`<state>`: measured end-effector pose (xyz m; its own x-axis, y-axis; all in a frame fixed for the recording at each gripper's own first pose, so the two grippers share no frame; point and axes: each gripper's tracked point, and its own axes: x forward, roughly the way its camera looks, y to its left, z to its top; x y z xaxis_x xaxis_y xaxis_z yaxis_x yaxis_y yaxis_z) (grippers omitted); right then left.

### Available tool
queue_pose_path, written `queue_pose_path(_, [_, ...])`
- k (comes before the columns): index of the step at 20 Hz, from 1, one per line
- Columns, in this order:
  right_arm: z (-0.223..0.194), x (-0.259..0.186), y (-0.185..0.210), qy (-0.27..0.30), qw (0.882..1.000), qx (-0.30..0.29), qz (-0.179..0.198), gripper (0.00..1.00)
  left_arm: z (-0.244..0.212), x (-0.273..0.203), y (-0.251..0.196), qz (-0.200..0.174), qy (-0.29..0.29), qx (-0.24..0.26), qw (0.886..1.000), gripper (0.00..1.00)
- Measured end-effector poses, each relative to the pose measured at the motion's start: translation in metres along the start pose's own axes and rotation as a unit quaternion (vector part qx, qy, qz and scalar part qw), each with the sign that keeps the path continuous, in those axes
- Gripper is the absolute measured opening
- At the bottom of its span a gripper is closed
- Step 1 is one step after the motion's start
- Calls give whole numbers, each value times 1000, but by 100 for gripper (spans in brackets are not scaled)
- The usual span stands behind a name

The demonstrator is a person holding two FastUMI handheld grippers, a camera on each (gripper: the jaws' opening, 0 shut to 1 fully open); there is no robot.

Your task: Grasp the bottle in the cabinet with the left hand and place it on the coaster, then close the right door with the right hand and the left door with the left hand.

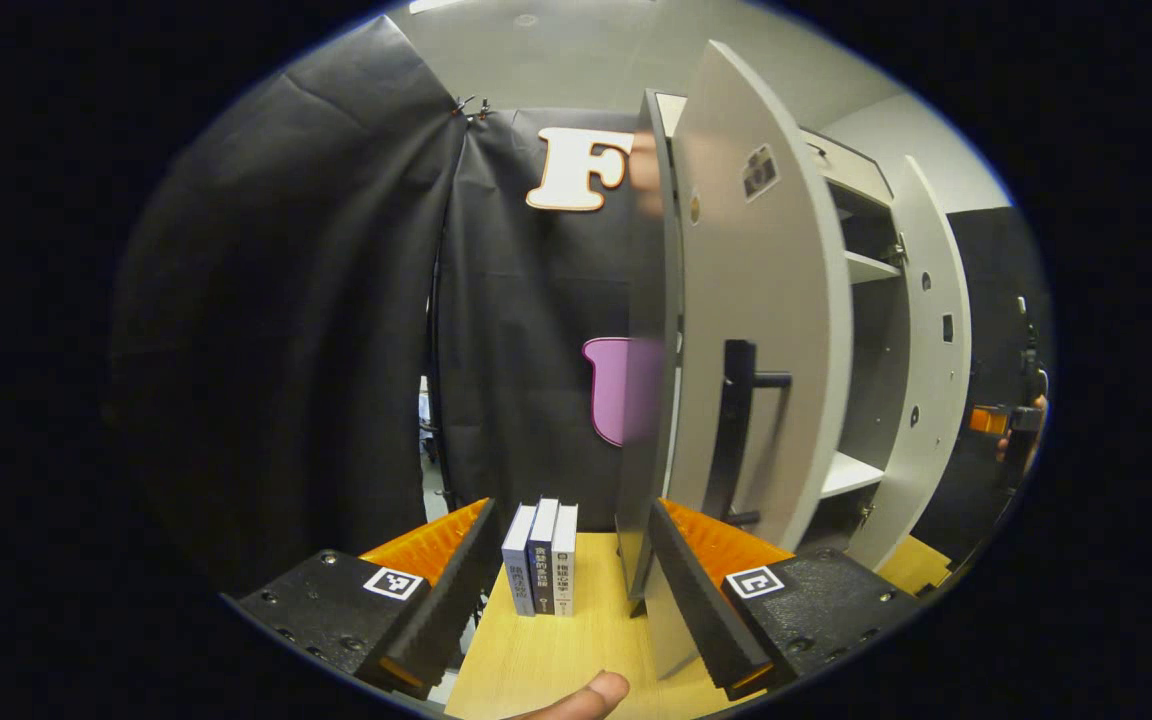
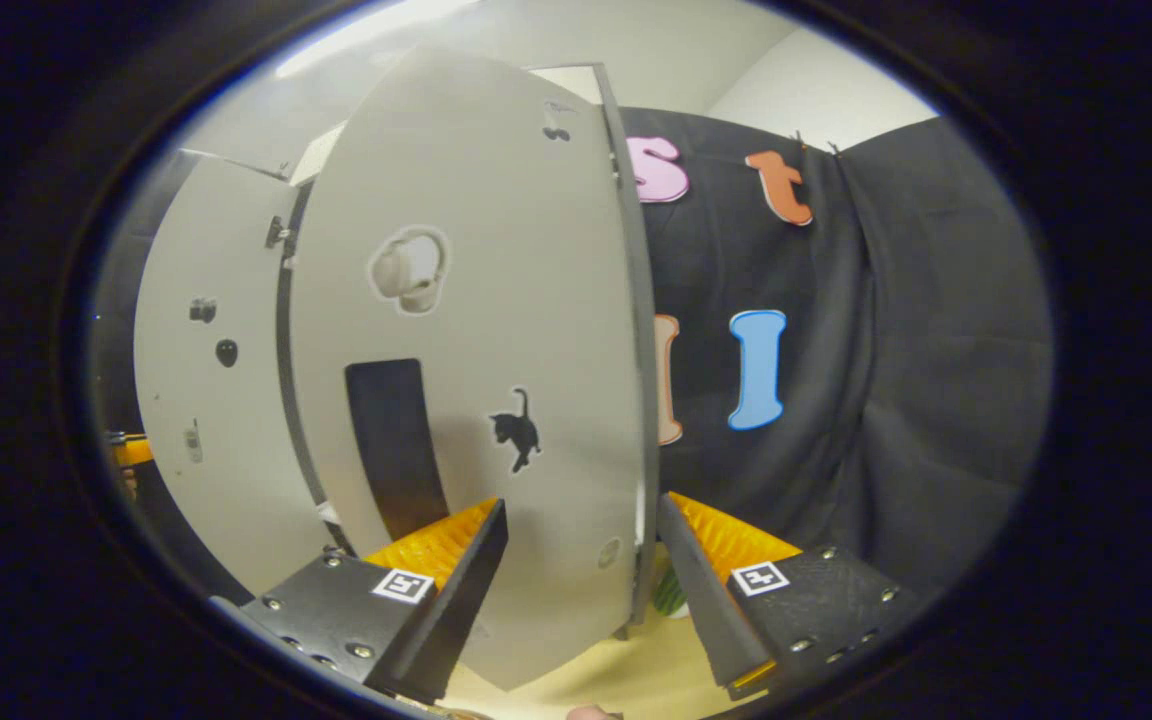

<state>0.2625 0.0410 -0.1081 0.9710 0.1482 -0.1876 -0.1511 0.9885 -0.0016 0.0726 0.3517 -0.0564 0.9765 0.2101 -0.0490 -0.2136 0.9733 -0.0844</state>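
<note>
- The left gripper hangs wide open and empty before the left door, its edge facing the fingers, ready for a push.
- The right gripper, equally spread and empty, faces the right door, which stands ajar.
- The bottle's whereabouts cannot be told; three books stand on the table.

A light wooden table carries three upright books beside the grey cabinet.

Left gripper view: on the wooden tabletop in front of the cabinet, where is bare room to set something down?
The tabletop is bare between the left gripper's open fingers, below the three upright books. A small corner shows right of the far cabinet door. It is crowded where the near door's edge stands beside the books.
</note>
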Motion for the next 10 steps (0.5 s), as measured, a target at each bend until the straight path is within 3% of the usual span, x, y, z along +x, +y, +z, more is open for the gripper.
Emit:
queue_pose_path(2, [5,-12,25,-13,1000,9,24,94,9,14,5,5,-6,2,1000,95])
queue_pose_path(6, [12,-57,43,-35,999,24,31,95,17,31,9,5,-8,-4,1000,93])
queue_pose_path(10, [11,-120,64,-50,998,-4,43,93,16,44,3,4,2,17,1000,94])
